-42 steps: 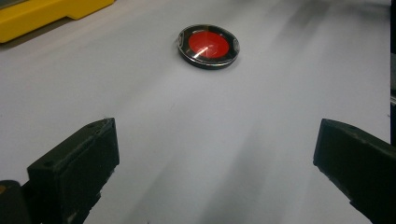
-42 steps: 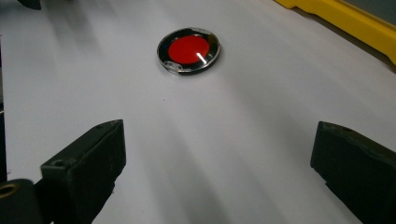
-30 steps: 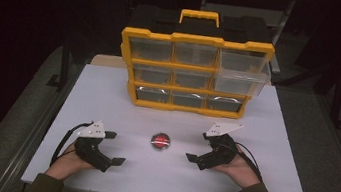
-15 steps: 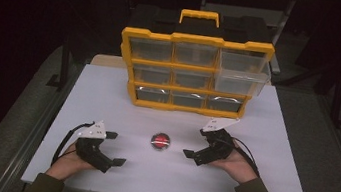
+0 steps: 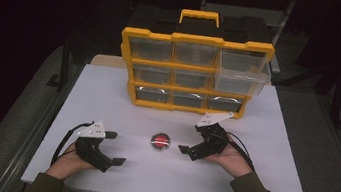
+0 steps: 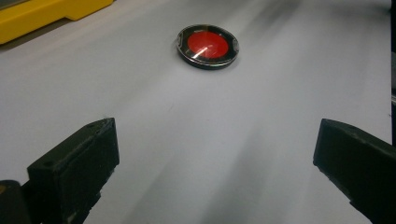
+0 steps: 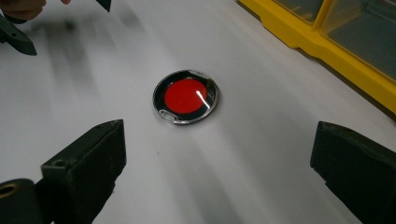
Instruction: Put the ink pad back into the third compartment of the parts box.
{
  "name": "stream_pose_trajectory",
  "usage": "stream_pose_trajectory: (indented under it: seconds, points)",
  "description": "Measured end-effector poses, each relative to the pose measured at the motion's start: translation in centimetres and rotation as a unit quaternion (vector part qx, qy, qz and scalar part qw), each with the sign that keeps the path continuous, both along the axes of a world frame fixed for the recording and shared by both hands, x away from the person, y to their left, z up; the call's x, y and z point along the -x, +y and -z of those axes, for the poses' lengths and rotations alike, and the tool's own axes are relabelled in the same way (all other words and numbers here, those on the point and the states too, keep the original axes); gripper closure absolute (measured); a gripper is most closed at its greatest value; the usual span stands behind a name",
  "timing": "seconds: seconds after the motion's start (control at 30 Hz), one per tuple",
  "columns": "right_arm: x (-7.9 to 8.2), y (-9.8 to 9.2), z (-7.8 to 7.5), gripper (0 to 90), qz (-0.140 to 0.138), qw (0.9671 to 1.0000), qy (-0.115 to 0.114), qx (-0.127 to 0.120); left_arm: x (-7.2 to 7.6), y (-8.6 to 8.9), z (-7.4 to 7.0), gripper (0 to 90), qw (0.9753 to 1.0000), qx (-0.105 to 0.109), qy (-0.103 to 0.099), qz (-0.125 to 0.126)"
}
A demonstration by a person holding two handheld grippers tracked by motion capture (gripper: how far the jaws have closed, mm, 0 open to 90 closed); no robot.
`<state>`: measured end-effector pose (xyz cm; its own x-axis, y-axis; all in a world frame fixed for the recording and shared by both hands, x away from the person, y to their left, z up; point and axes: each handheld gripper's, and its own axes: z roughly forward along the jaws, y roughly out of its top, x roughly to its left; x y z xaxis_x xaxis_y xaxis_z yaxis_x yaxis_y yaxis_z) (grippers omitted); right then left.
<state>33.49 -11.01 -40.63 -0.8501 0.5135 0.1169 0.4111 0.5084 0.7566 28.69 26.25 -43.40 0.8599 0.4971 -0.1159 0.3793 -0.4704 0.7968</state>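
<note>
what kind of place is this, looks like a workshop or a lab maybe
Probably a lab or recording bench rather than a home: a bare white table in a dark room, a yellow parts organizer with clear drawers, and a person working handheld grippers, left gripper and right gripper, around a small red disc.

White table point(image 5: 108, 92); yellow drawer organizer point(image 5: 193, 74) at back, red disc point(image 5: 160, 141) lying flat near front centre.

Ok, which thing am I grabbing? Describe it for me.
Find the yellow drawer cabinet at the back of the white table. In front of it, between the two grippers, lies a small flat disc: red centre, black rim, the only loose item there.
</note>
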Motion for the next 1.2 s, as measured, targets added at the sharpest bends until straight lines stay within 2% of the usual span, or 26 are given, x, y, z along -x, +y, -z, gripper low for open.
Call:
stream_pose_trajectory:
  seconds: [0.27, 0.5, 0.77, 1.03, 1.2]
  points:
    - [-0.7, 1.0, -0.3, 2.9, -0.008, 1.0000, -0.002, 0.000, 0.0, 0.0, 0.0, 0.0, 1.0000, 0.001, 0.000, 0.000]
    - [-1.3, 2.1, -0.4, 2.8, -0.018, 0.9998, -0.003, 0.009, 0.0, 0.0, 0.0, 0.0, 1.0000, -0.001, 0.001, 0.002]
    - [-1.7, 3.0, -0.5, 2.9, -0.020, 0.9998, 0.003, 0.006, 0.0, 0.0, 0.0, 0.0, 1.0000, 0.000, 0.000, 0.000]
    - [-2.5, 3.9, -0.6, 2.9, -0.027, 0.9996, -0.004, 0.005, 0.0, -0.2, 0.1, 0.0, 1.0000, -0.001, 0.001, 0.003]
    - [-3.0, 4.6, -0.4, 2.9, -0.027, 0.9996, 0.003, 0.004, 0.0, -0.2, 0.0, 0.0, 1.0000, 0.001, 0.001, 0.002]
